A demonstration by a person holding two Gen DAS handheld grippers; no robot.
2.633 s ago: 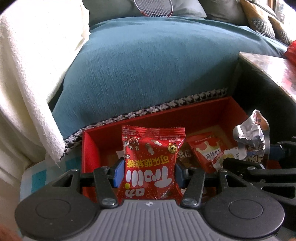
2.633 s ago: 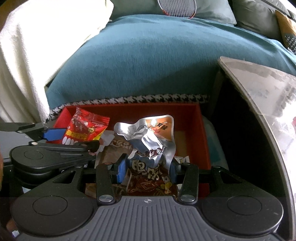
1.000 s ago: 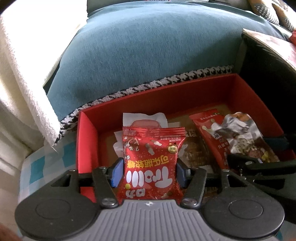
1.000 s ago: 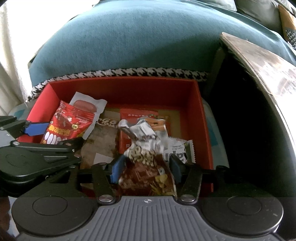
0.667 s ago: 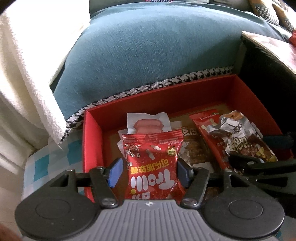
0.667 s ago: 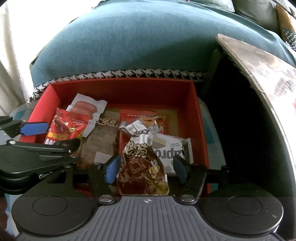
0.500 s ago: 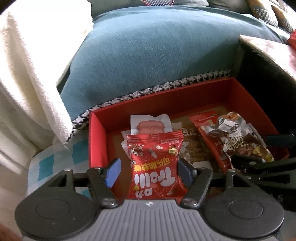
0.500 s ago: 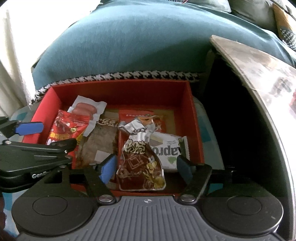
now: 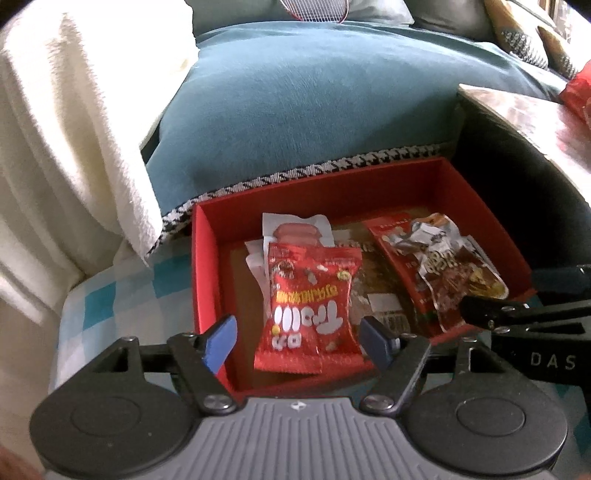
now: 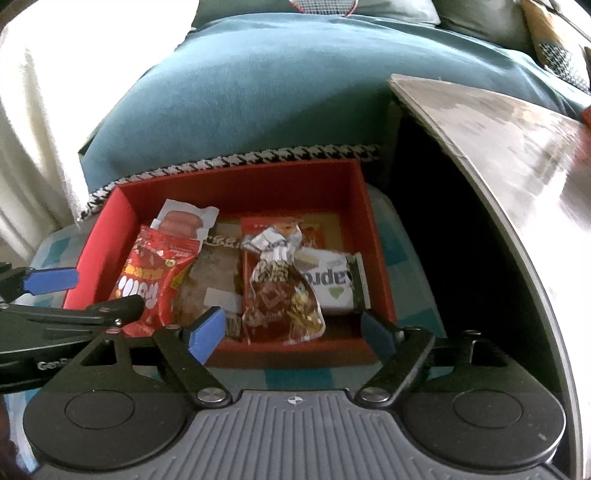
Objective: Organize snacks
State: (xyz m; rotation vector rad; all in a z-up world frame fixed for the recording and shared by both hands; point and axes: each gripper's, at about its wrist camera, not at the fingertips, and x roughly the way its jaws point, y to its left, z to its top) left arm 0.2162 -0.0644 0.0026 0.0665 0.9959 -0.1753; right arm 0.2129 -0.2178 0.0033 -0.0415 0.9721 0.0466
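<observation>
Under the left wrist camera: one red box (image 9: 205, 266), open-topped, standing on a blue-and-white checked surface (image 9: 99, 306) against a teal sofa cushion (image 9: 314, 110) with houndstooth trim. Inside: one red gummy packet (image 9: 310, 306), one pale sausage packet (image 9: 295, 230) partly beneath it, one crumpled brown-and-silver packet (image 9: 454, 266), and one flat red packet (image 9: 397, 236) under that. Left gripper (image 9: 299, 338): jaws opening, blue pads clear on either side of the gummy packet, gripping nothing. One white throw (image 9: 74, 129) lies at left; one table edge (image 9: 517, 110) at right.

Under the right wrist camera: same box (image 10: 380, 280), with one white wafer bar (image 10: 332, 284) added to the count beside the brown-and-silver packet (image 10: 280, 295). Right gripper (image 10: 291, 328): jaws opening, wide of that packet, holding nothing. One racket head (image 10: 321, 5) shows at top.
</observation>
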